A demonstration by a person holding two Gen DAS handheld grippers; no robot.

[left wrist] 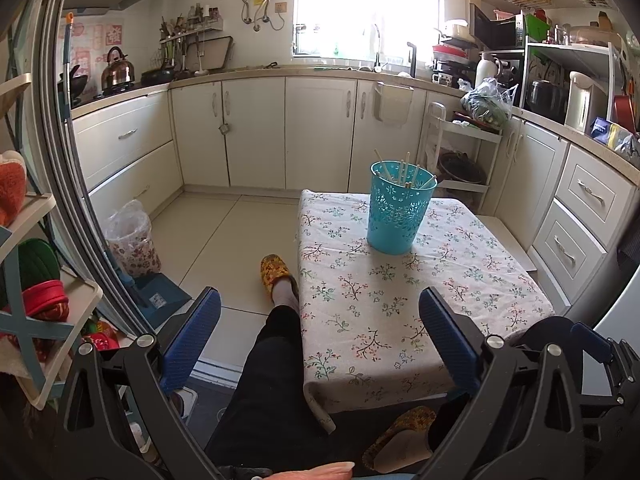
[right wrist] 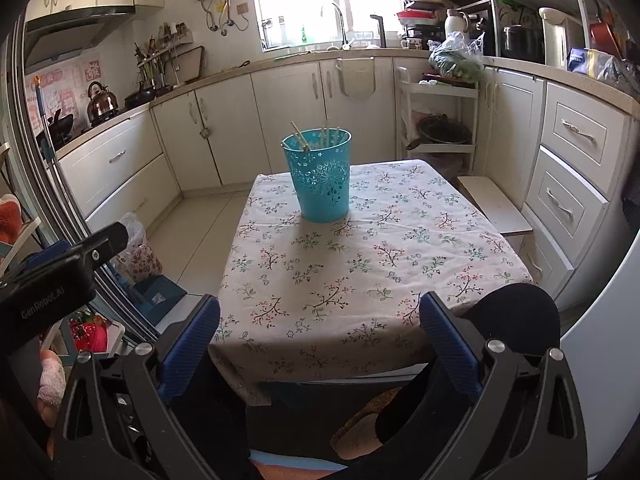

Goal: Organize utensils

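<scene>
Both claws, left (left wrist: 320, 340) and right (right wrist: 320, 340), are hanging released, empty, short of the table (right wrist: 360, 280), while light, stiff, slippery chopsticks (right wrist: 324, 136) are waiting in the cup (right wrist: 322, 184), best pinched near their tops.

Small table (right wrist: 400, 248) with floral cloth, kitchen around it. Kettle (right wrist: 102, 101) on stove at left, wok (right wrist: 60, 124) just beside it. Window (right wrist: 320, 0) above sink tap (right wrist: 342, 26). White cabinets (left wrist: 256, 132) along walls. Bag of greens (left wrist: 486, 102) on right counter. Bin with plastic liner (left wrist: 134, 240) on floor left of table. Yellow slipper (left wrist: 276, 274) on person's foot, black trouser leg (left wrist: 272, 360) beside the table edge.
</scene>
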